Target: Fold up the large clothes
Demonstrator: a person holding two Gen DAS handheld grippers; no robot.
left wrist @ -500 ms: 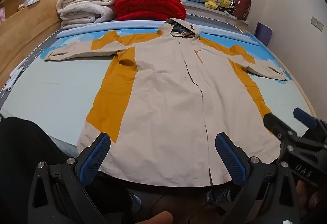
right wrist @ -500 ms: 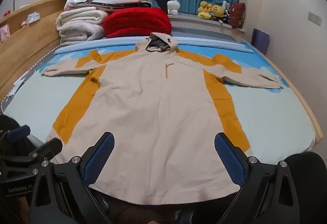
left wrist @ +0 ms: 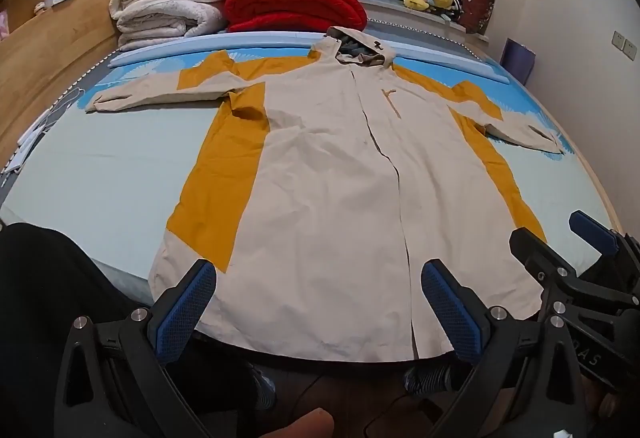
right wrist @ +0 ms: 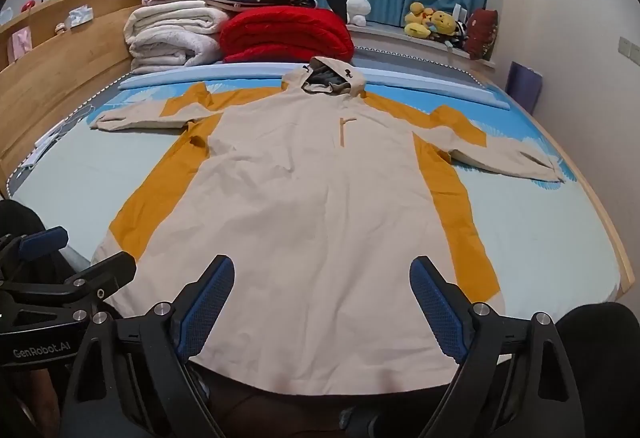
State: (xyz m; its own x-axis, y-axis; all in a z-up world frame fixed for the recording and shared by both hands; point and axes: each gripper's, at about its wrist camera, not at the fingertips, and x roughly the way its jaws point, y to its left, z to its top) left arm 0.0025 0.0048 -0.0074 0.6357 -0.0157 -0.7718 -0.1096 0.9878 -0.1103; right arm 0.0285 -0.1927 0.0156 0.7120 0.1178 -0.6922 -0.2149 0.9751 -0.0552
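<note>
While both tools hang above the near hem, nothing is gripped yet.
left gripper [left wrist: 318,302]: jaws wide apart, blue mesh pads, black frame, empty; hovers over hem at the coat's left-of-centre front.
right gripper [right wrist: 322,298]: jaws wide too, empty; hovers over mid hem, beside the left one.
coat [right wrist: 320,206]: long hooded coat, flat on the bed [right wrist: 532,238], front up, hem toward the person and draping over the bed edge, hood away.
handling (judgement): thin woven cloth, light, limp, won't hold shape when lifted; looks a bit slick, so may slide on the sheet; big span, needs both hands.
where to grip (judgement): hem corners or the cuffs; pinch the edge, both layers together; sleeves likely go in first.
sleeves: left sleeve [left wrist: 160,94] and right sleeve [right wrist: 508,154] spread out sideways, cuffs beige.
colour/shape: beige body, mustard side panels [left wrist: 216,190], front placket down the middle, small chest zip [right wrist: 343,132].
hood [right wrist: 326,80]: crumpled, grey lining showing.
surface: smooth pale sheet, few creases; coat lightly wrinkled.
far end: folded white blankets [right wrist: 176,34], red quilt [right wrist: 284,34], well apart from coat.
</note>
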